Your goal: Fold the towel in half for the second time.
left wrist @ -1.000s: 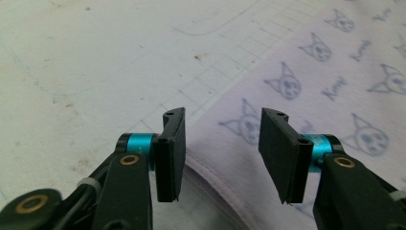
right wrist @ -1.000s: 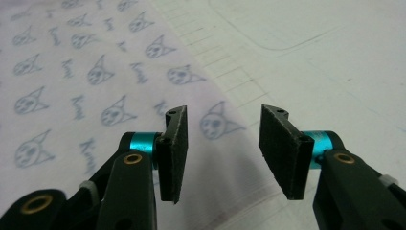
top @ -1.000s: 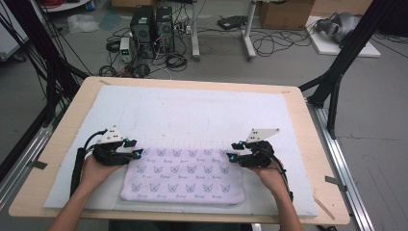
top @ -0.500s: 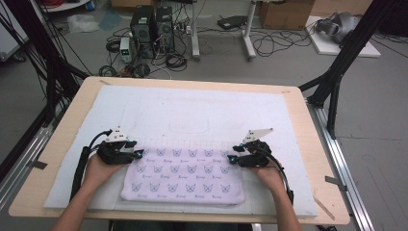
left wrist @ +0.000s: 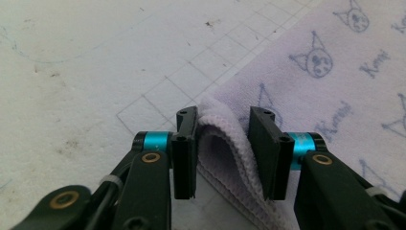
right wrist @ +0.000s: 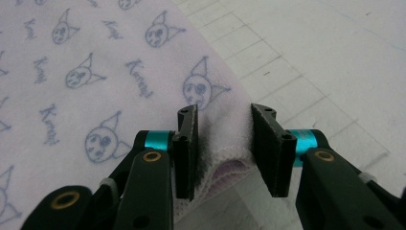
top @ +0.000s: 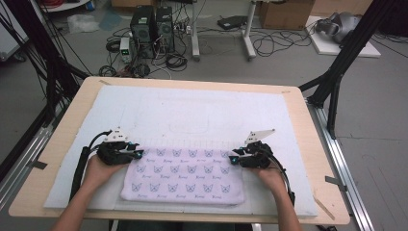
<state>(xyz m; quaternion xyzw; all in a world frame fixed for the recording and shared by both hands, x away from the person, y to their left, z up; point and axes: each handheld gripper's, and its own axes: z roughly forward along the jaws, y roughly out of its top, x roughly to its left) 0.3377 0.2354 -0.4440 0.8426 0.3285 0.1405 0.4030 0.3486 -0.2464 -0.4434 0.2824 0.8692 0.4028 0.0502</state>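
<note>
Towel (top: 183,175) lies flat on mat (top: 202,110), long axis across table, spanning between both grippers. Left gripper (top: 137,155) at its far-left corner, right gripper (top: 232,159) at far-right; each equally near its own corner. Both held low, forearms coming from near edge. Jaws have just been closing: folded corner sits between each pair, left likely touching one pad, neither clamped yet.

Pale wooden desk (top: 308,144) with rounded corners, covered almost edge to edge by a white gridded foam mat (top: 202,115). Lying flat on the mat's near half, a folded lilac cat-print towel (top: 183,178).
</note>
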